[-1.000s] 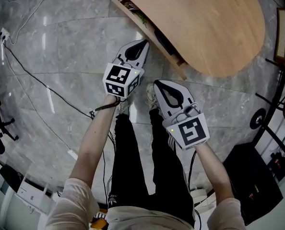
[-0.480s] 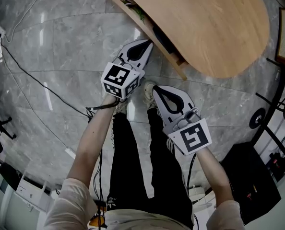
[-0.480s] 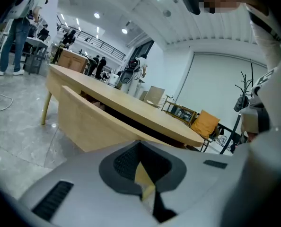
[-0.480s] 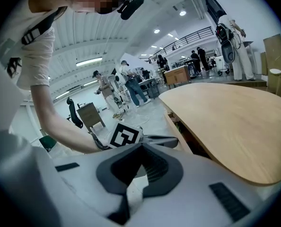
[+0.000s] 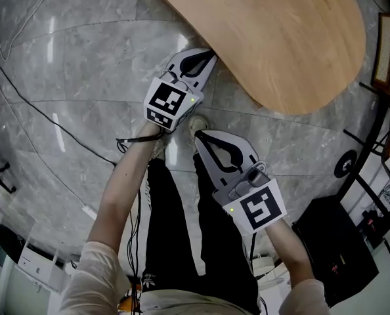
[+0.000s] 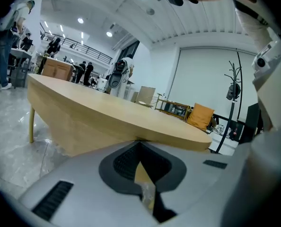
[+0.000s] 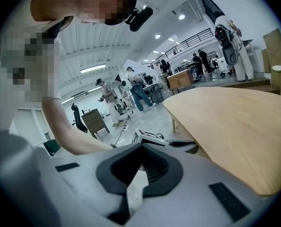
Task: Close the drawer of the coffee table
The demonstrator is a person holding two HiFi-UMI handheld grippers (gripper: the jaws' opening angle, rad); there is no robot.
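- Our left gripper (image 5: 210,54), jaws together and empty, tips against the coffee table (image 5: 293,38) edge, upper centre.
- Our right gripper (image 5: 199,136), likewise closed on nothing, hovers mid-frame.

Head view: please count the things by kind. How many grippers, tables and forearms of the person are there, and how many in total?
Grippers: 2, the left gripper and the right gripper
Tables: 1, the table
Forearms: 2, the left forearm and the right forearm
Total: 5
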